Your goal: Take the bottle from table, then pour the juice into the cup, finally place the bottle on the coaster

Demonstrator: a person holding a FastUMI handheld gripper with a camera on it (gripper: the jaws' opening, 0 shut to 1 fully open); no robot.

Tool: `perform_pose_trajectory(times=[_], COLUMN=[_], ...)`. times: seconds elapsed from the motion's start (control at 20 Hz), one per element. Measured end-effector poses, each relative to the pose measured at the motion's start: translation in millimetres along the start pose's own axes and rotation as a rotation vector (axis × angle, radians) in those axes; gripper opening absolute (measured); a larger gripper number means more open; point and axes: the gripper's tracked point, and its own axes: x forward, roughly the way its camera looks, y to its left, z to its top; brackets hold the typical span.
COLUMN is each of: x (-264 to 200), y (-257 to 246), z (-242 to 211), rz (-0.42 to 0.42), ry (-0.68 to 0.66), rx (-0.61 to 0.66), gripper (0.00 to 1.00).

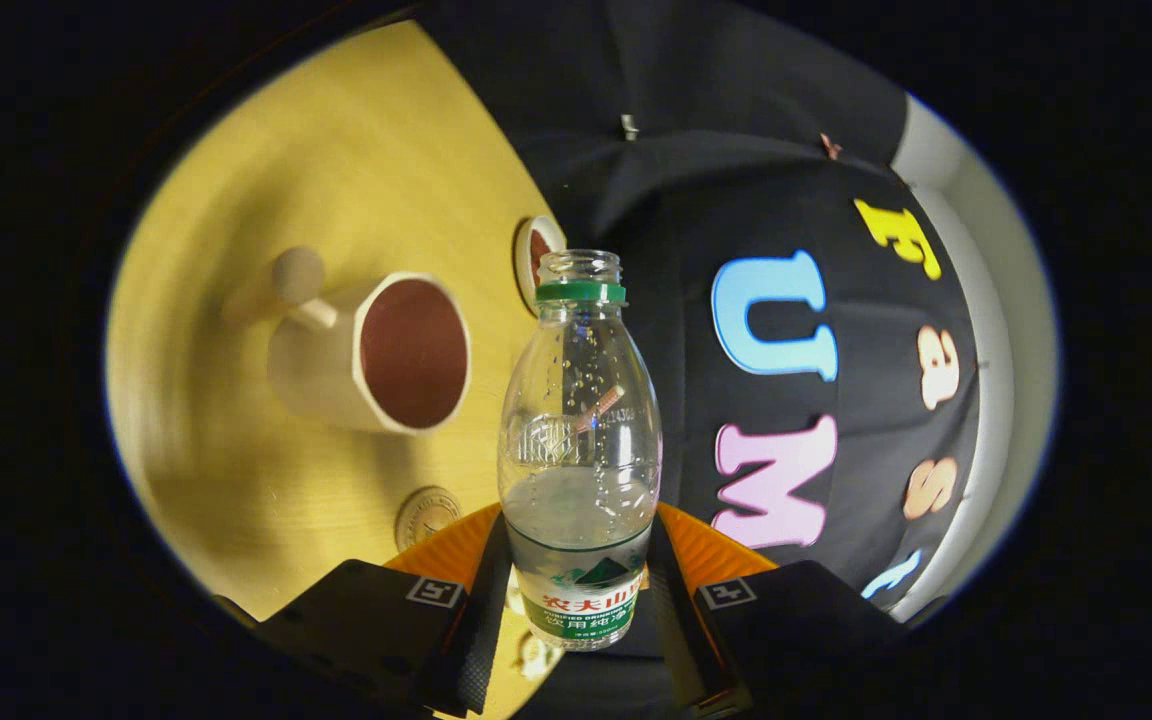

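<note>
My gripper (576,585) is shut on a clear plastic bottle (579,430), both fingers pressing its labelled lower part. The bottle has a green neck ring and no cap, and clear liquid fills its lower part, near the fingers. Relative to the wooden table (336,150), the bottle appears tipped well over, its mouth pointing along the table top. A white cup (376,355) with a dark red inside and a knob handle stands on the table, beyond the fingers and beside the bottle's neck. A small round coaster (427,515) lies on the table close to the left finger.
A second small white-rimmed vessel (539,255) sits at the table's edge just past the bottle's mouth. The booth's black cloth wall (756,150) rises beyond the table edge, with a pale wall strip (996,330) behind it.
</note>
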Motion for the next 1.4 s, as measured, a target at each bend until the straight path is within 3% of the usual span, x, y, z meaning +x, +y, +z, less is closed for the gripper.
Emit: perform_pose_trajectory(times=[0.4, 0.75, 0.95, 1.15, 1.4], x=[-14.2, -2.6, 15.4, 33.6, 53.9], y=[-4.8, -39.3, -63.3, -65.8, -47.3], z=[18.1, 43.6, 12.0, -17.2, -49.6], rz=[-0.044, -0.068, -0.151, -0.153, -0.154], ry=[-0.008, -0.174, -0.21, -0.243, -0.232], rx=[0.531, 0.985, 1.11, 1.258, 1.286], gripper=[0.7, 0.7, 0.72, 0.73, 0.74])
